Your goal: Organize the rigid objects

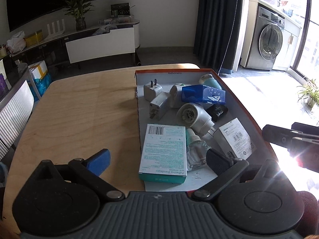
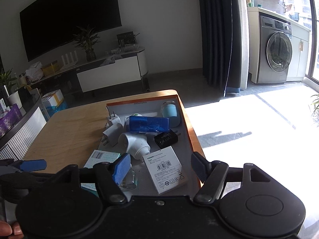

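An orange-rimmed box lid [image 1: 241,101] [image 2: 189,131] on a wooden table [image 1: 79,111] holds several rigid objects: a teal bandage box [image 1: 164,151], a small glass bottle [image 1: 196,149] [image 2: 127,177], white plug adapters [image 1: 152,91], a white round device [image 1: 193,117] [image 2: 135,143], a blue box [image 1: 203,93] [image 2: 148,124], a black charger [image 1: 217,110] [image 2: 166,138], a white adapter box [image 1: 235,139] [image 2: 165,171] and a light blue jar [image 1: 211,81] [image 2: 169,109]. My left gripper [image 1: 159,160] is open over the bandage box. My right gripper [image 2: 161,168] is open over the white adapter box.
A TV stand [image 1: 79,37] with a plant stands against the far wall. A dark curtain [image 1: 217,23] and a washing machine [image 1: 269,39] are at the right. A ribbed white cabinet [image 1: 14,109] is left of the table. Bright sunlight falls on the floor at right.
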The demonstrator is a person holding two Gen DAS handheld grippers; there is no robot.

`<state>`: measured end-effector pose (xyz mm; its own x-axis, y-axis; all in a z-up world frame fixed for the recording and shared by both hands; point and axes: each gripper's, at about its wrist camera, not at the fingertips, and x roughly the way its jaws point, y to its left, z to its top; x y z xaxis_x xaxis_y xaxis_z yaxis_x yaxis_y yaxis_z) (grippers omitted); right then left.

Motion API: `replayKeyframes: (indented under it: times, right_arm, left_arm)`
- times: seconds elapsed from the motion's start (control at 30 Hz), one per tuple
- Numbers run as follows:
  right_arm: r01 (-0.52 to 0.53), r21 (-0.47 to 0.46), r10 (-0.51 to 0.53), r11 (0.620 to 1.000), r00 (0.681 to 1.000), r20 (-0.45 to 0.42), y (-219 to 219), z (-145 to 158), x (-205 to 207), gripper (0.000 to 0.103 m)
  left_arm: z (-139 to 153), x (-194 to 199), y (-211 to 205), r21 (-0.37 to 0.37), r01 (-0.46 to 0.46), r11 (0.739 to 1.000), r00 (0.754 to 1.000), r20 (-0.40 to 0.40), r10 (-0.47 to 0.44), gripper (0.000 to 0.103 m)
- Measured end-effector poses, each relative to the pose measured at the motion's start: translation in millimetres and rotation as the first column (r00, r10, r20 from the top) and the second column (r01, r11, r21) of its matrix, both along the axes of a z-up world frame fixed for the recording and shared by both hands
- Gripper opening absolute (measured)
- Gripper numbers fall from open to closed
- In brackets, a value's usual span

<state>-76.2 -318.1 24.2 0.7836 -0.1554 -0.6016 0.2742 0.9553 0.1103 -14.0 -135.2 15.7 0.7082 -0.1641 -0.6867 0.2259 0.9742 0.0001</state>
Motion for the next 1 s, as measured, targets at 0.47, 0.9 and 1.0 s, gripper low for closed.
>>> replayKeyframes:
  times: [0.47,0.9,1.0]
  right_arm:
    - [-0.013,-0.003,0.013,1.000,1.000,-0.027,4.9,-4.4,-9.8,0.083]
    - [-0.013,-0.003,0.013,1.000,1.000,-0.028,4.6,-4.6,-9.7,0.083]
    - [-0.014,0.000,0.014,1.000,0.999,-0.029,4.5,-5.7,-9.5,0.083]
  left_arm:
    - [-8.1,-11.1,-3.7,0.004,0.004,1.000,1.000,-0.009,-0.004,0.103]
    - [-9.1,-9.6,-4.4,-0.007,-0.005,1.000,1.000,-0.023,0.005,0.103]
    - [-10.1,-9.0,-5.1,-0.004,-0.004,1.000,0.999,-0.032,0.004,0.103]
